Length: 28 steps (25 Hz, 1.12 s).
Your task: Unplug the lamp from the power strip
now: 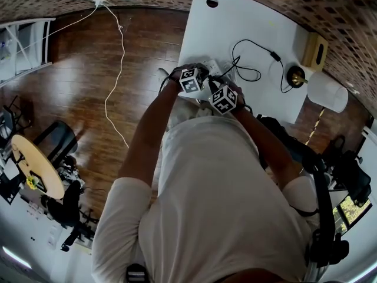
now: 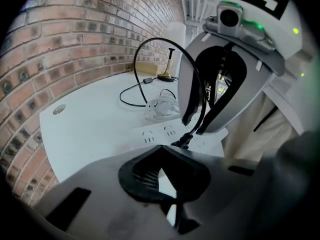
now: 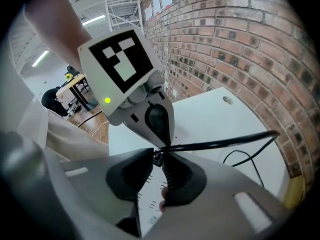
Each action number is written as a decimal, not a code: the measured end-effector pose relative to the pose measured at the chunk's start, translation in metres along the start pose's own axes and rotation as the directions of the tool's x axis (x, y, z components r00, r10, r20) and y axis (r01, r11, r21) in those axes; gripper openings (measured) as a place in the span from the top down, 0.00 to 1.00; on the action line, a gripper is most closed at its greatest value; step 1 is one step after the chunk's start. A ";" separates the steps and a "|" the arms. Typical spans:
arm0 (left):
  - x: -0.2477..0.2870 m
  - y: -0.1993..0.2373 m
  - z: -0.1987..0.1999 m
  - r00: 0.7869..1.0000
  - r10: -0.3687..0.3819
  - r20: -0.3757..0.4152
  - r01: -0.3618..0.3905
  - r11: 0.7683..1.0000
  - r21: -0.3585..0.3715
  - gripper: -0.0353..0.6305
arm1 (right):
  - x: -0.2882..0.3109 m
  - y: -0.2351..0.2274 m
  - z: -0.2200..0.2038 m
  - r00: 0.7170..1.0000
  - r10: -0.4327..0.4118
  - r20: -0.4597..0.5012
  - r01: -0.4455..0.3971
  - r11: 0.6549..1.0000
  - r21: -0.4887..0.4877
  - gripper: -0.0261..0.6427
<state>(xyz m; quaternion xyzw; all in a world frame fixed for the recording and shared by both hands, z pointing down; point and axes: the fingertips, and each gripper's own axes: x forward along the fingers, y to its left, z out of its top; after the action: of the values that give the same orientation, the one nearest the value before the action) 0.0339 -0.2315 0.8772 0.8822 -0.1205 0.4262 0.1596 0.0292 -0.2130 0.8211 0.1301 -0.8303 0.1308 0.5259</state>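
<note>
Two tools work the white power strip at mid-frame. The right tool is clamped on the black plug, which sits in the strip, and the left tool has its tips together just short of it. The cord loops across the white worktop to the lamp, upper right.

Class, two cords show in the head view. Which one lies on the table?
The black cord: it loops over the white table towards the lamp, while the white cord trails across the wooden floor.
</note>
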 end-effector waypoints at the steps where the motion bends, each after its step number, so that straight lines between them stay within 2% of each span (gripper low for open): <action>1: 0.001 0.001 0.000 1.000 0.010 0.005 -0.010 1.000 0.010 0.94 | 0.004 0.001 -0.002 1.000 0.003 -0.014 -0.003 1.000 -0.009 0.87; 5: 0.003 -0.016 -0.004 1.000 0.015 0.025 -0.015 1.000 0.007 0.94 | 0.008 0.014 -0.014 0.999 0.007 -0.036 -0.008 1.000 -0.017 0.87; 9: 0.004 0.000 -0.006 0.999 0.018 0.038 -0.018 1.000 -0.002 0.94 | 0.008 0.002 0.002 1.000 -0.013 0.004 0.013 0.999 -0.036 0.93; 13: 0.000 -0.002 -0.005 0.997 0.027 0.067 -0.024 0.999 -0.040 0.94 | 0.005 0.005 0.001 0.999 -0.017 0.028 0.017 1.000 -0.012 0.93; 20: 0.001 -0.004 -0.004 0.999 0.025 0.042 -0.022 0.997 -0.078 0.94 | 0.000 0.007 0.000 0.999 -0.006 0.048 0.006 1.000 0.016 0.94; 23: 0.001 -0.003 -0.005 0.999 0.028 0.022 -0.026 0.997 -0.073 0.94 | 0.000 0.005 0.000 0.998 0.008 0.056 -0.010 0.999 0.034 0.94; 26: 0.001 -0.003 -0.005 0.999 0.032 0.000 -0.032 0.999 -0.038 0.94 | -0.003 0.005 0.000 0.998 0.016 0.067 -0.020 0.998 0.056 0.94; 28: 0.001 -0.004 -0.005 0.999 0.038 -0.009 -0.038 0.999 -0.024 0.94 | -0.004 0.005 -0.002 0.996 0.020 0.085 -0.030 0.993 0.113 0.94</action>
<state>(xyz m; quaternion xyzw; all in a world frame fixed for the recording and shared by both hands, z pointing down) 0.0323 -0.2260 0.8803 0.8760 -0.1418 0.4313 0.1626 0.0310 -0.2074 0.8176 0.1549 -0.8444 0.1788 0.4806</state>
